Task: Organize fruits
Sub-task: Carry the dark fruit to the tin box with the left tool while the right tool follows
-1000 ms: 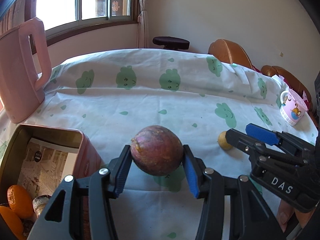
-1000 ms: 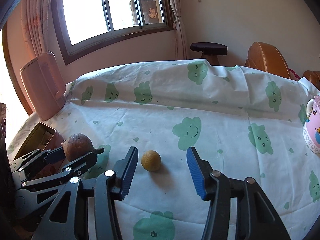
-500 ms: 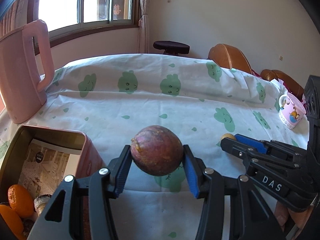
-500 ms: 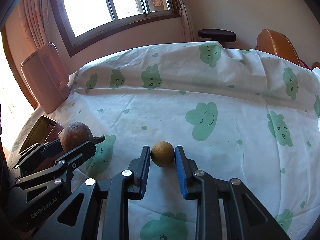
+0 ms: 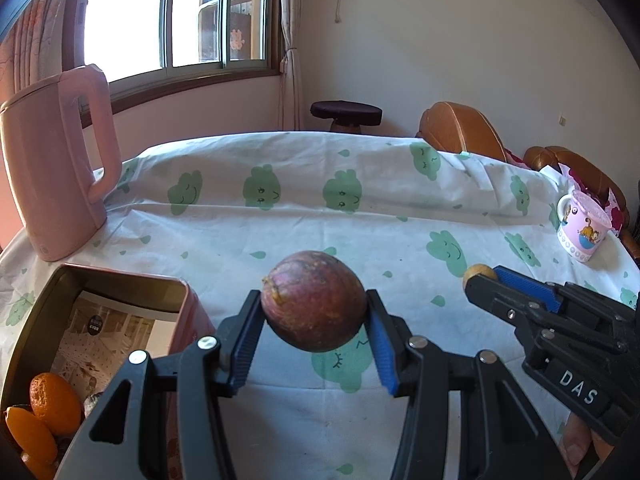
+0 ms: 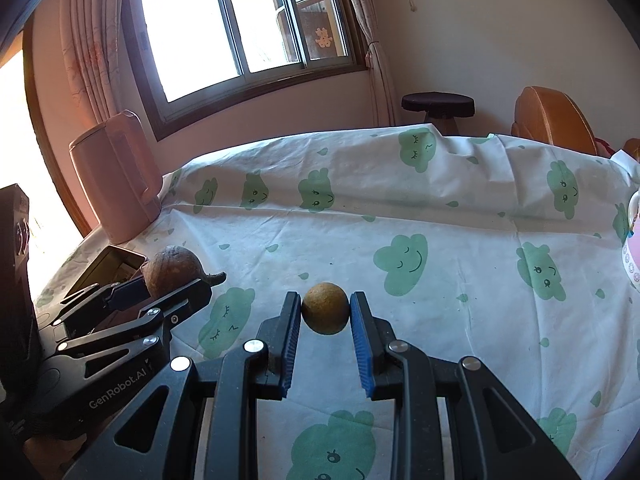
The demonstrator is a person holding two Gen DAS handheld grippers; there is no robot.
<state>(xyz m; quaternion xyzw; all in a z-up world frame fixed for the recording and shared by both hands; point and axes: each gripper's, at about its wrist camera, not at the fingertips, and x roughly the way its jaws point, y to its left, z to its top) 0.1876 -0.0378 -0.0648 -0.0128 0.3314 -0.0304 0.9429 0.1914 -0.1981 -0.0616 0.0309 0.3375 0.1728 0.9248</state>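
Right gripper [image 6: 326, 314] closed since earlier onto small brown fruit [image 6: 325, 308], lifted just off the table's [image 6: 460, 240] middle; left gripper [image 5: 314, 334] clamps purple fruit [image 5: 314, 306] beside tin [image 5: 120, 280] near left edge.

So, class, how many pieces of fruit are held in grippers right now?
2. A purple-brown fruit sits in the left gripper, beside the tin; a small tan fruit is in the right gripper, over the tablecloth. Neither grip is hidden.
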